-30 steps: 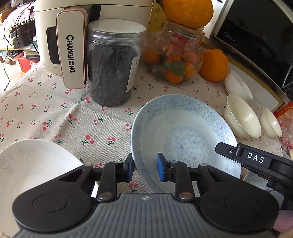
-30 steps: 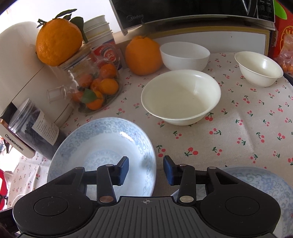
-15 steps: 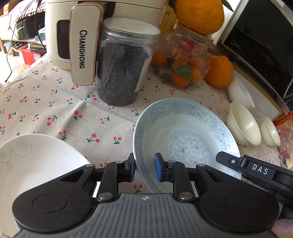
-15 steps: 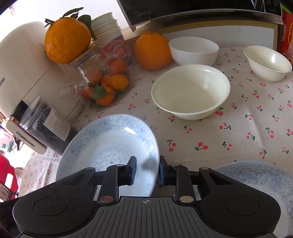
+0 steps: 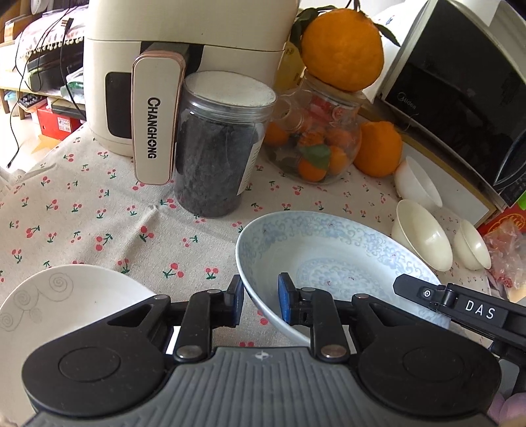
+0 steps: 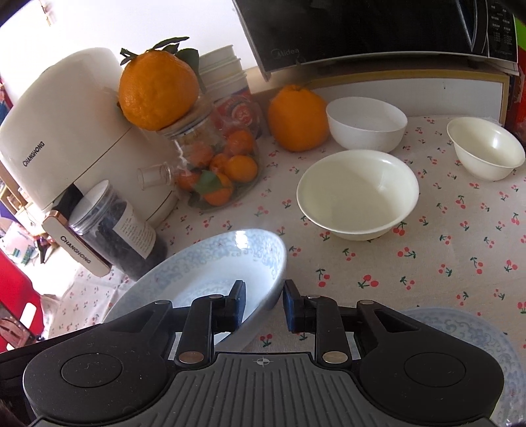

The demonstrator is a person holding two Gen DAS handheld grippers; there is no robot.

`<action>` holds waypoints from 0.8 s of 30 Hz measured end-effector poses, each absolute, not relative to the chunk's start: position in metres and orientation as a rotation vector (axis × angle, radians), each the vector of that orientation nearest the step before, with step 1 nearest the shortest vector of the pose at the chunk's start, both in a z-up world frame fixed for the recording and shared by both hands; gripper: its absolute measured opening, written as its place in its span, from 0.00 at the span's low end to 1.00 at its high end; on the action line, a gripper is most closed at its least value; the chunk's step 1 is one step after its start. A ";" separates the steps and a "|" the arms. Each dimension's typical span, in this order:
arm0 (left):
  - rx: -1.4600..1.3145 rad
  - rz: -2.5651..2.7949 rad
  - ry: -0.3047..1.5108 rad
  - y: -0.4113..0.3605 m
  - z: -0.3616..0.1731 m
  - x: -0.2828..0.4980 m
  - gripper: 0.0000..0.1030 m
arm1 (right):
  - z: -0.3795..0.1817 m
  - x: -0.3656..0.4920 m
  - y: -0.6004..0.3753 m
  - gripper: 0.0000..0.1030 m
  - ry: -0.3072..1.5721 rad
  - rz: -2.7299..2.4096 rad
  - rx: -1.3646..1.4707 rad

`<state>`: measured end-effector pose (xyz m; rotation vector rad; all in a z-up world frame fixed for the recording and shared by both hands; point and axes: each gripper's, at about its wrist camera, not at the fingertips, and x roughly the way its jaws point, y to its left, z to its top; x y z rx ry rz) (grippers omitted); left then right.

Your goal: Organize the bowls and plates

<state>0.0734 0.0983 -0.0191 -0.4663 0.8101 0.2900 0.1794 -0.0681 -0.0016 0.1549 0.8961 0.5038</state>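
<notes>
A blue-patterned plate [image 5: 332, 259] is held off the cherry-print cloth, tilted, by both grippers. My left gripper [image 5: 261, 302] is shut on its left rim. My right gripper [image 6: 263, 300] is shut on its right rim; the plate shows there too [image 6: 210, 272]. A white plate with grey swirls [image 5: 59, 305] lies at lower left. A second blue-patterned plate [image 6: 466, 331] lies at lower right. Three cream bowls stand on the cloth: a large one [image 6: 358, 193], one behind it [image 6: 366, 123], a small one [image 6: 486, 152].
A dark-filled clear jar [image 5: 220, 144], a Changhong appliance [image 5: 154, 82], a glass jar of small oranges [image 5: 315, 141] with a big orange on top [image 5: 342, 46] and another orange [image 5: 378, 147] stand at the back. A microwave [image 6: 378, 29] is at the rear right.
Both grippers closed on the blue-patterned plate's opposite rims and lifted it; it now hangs tilted above the cloth.
</notes>
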 end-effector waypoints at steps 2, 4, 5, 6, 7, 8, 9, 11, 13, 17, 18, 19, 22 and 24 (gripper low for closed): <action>-0.464 0.281 0.805 0.097 -0.017 0.073 0.19 | 0.001 0.178 -0.071 0.23 0.893 0.501 0.163; -0.460 0.275 0.798 0.095 -0.015 0.072 0.19 | 0.004 0.177 -0.075 0.23 0.889 0.500 0.165; -0.457 0.271 0.794 0.093 -0.013 0.072 0.19 | 0.005 0.177 -0.076 0.23 0.886 0.499 0.163; -0.454 0.268 0.791 0.092 -0.012 0.072 0.19 | 0.007 0.176 -0.077 0.23 0.883 0.499 0.161; -0.453 0.264 0.788 0.091 -0.011 0.072 0.19 | 0.009 0.175 -0.078 0.23 0.879 0.498 0.158; -0.452 0.260 0.786 0.090 -0.010 0.071 0.19 | 0.010 0.174 -0.080 0.23 0.876 0.497 0.155; -0.450 0.255 0.783 0.090 -0.009 0.072 0.19 | 0.012 0.172 -0.081 0.24 0.872 0.496 0.152; -0.446 0.244 0.777 0.087 -0.006 0.071 0.19 | 0.016 0.170 -0.085 0.24 0.868 0.491 0.152; -0.442 0.231 0.772 0.085 -0.003 0.070 0.19 | 0.018 0.168 -0.090 0.24 0.866 0.485 0.155; -0.425 0.204 0.761 0.078 0.002 0.069 0.19 | 0.025 0.164 -0.101 0.24 0.860 0.476 0.158; -0.424 0.196 0.759 0.076 0.002 0.068 0.19 | 0.026 0.162 -0.103 0.24 0.858 0.472 0.158; -0.423 0.189 0.758 0.074 0.003 0.068 0.19 | 0.027 0.161 -0.106 0.24 0.857 0.469 0.158; -0.418 0.166 0.756 0.069 0.005 0.067 0.19 | 0.032 0.158 -0.115 0.24 0.854 0.458 0.160; -0.413 0.151 0.755 0.064 0.007 0.067 0.19 | 0.034 0.155 -0.121 0.24 0.851 0.451 0.162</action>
